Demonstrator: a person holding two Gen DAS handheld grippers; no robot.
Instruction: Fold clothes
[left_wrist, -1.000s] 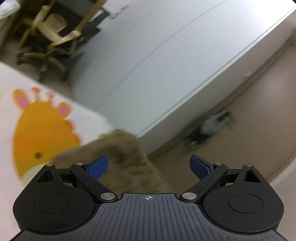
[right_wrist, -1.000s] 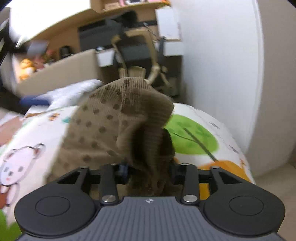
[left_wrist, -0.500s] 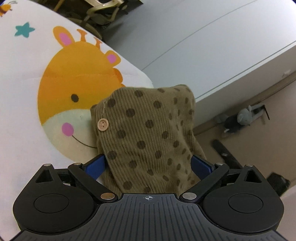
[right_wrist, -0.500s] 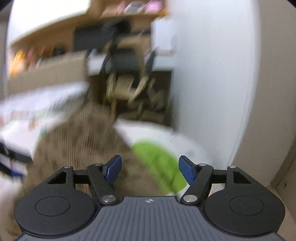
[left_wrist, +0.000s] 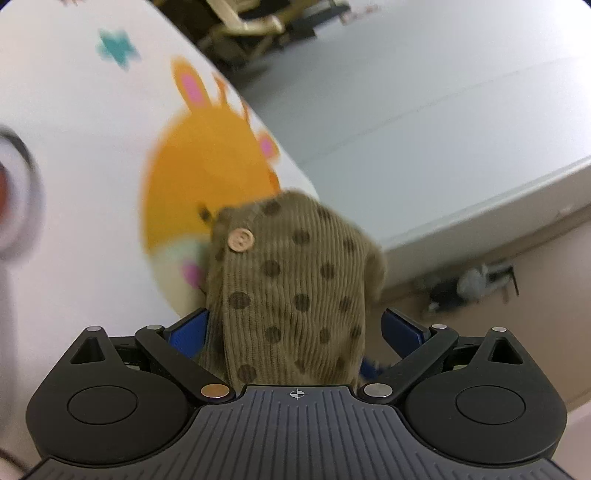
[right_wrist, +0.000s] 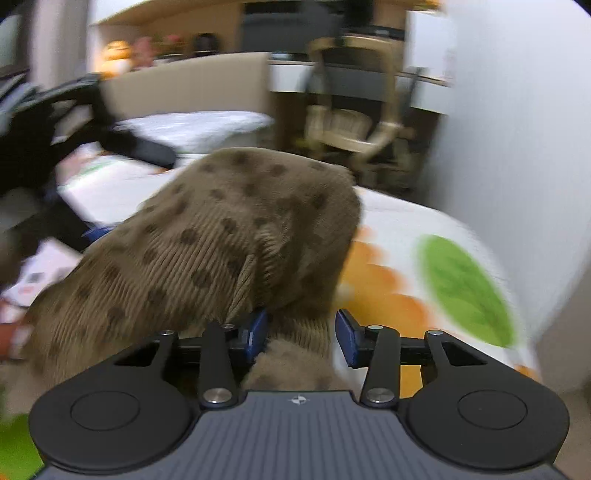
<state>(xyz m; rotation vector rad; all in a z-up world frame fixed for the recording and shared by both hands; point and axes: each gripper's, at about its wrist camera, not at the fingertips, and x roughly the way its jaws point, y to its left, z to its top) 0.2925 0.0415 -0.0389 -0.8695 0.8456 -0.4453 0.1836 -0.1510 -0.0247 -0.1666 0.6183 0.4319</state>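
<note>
A white play mat (left_wrist: 85, 155) printed with cartoon animals fills much of both views; an orange giraffe face (left_wrist: 207, 192) shows in the left wrist view, and a green leaf shape (right_wrist: 465, 288) with orange patches in the right. On the mat, near its edge beside a pale grey cabinet (left_wrist: 424, 110), lies a brown corduroy garment (right_wrist: 221, 243) with dark polka dots — bunched up and rising in a hump in front of both cameras. The left gripper (left_wrist: 293, 328) has its blue pads spread wide, the cloth lying between them and touching only the left pad. The right gripper (right_wrist: 299, 336) is partly parted, with a fold of the garment between its pads; blur makes it hard to say whether they press it. A small round wooden button (left_wrist: 241, 240) sits on the garment's upper edge. A beige office chair (right_wrist: 354, 122) stands blurred behind.
</note>
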